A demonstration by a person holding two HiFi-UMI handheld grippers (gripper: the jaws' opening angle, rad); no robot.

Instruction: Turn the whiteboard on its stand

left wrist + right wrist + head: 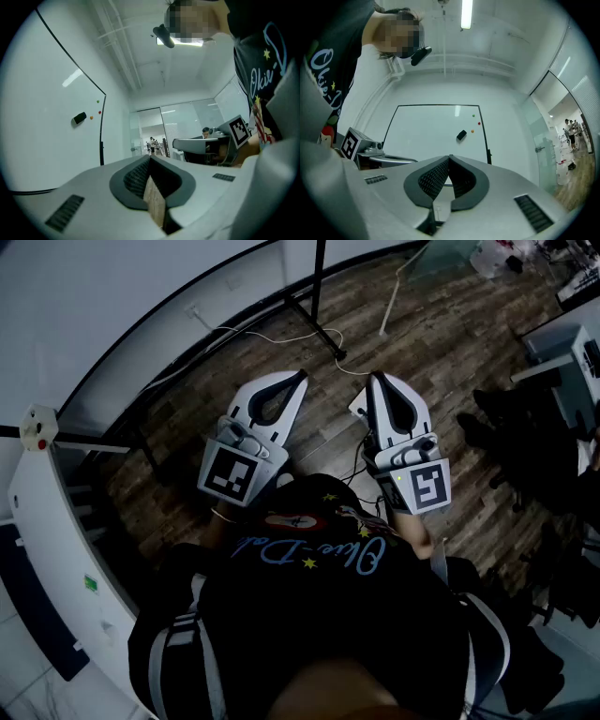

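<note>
The whiteboard stands ahead and to the left, with a thin black frame; its black stand post and foot rest on the wood floor. It fills the left of the left gripper view as the whiteboard, carrying a black eraser and small magnets. In the right gripper view the whole whiteboard shows ahead with the eraser. My left gripper and right gripper are held side by side near the chest, both shut and empty, apart from the board.
A white cable trails over the floor near the stand foot. A white unit with a red knob sits at the near left. A desk and dark chairs crowd the right. Glass partitions and distant people lie beyond the board.
</note>
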